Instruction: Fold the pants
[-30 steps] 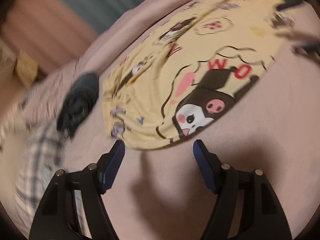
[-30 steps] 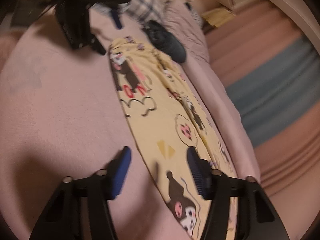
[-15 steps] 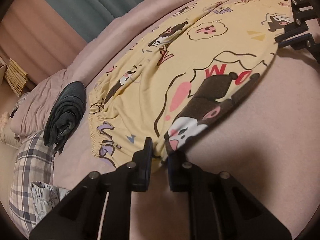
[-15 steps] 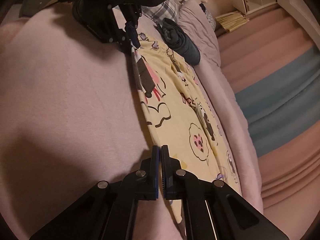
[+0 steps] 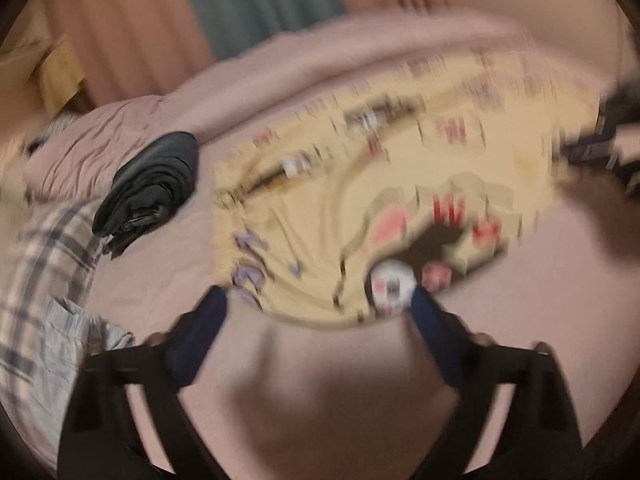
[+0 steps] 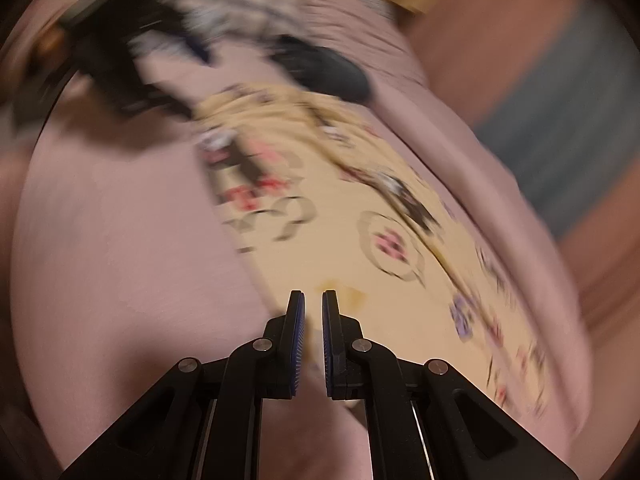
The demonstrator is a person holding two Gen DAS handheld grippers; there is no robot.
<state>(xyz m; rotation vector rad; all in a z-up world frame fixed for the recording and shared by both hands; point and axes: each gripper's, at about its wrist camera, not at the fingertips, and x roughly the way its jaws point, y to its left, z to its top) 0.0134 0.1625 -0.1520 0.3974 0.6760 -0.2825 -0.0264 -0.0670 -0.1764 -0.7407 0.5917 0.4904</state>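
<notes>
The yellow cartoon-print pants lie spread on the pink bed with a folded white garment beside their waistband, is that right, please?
Not quite: the folded garment beside the waistband is dark, nearly black, not white, as the left wrist view shows. The rest holds: the yellow cartoon-print pants lie spread on the pink bed.

Plenty of bare pink blanket (image 5: 320, 400) near side of the yellow pants (image 5: 360, 208) — far side's tighter, dark folded garment (image 5: 152, 184) and plaid pillow (image 5: 44, 248) crowd the waistband end.
</notes>
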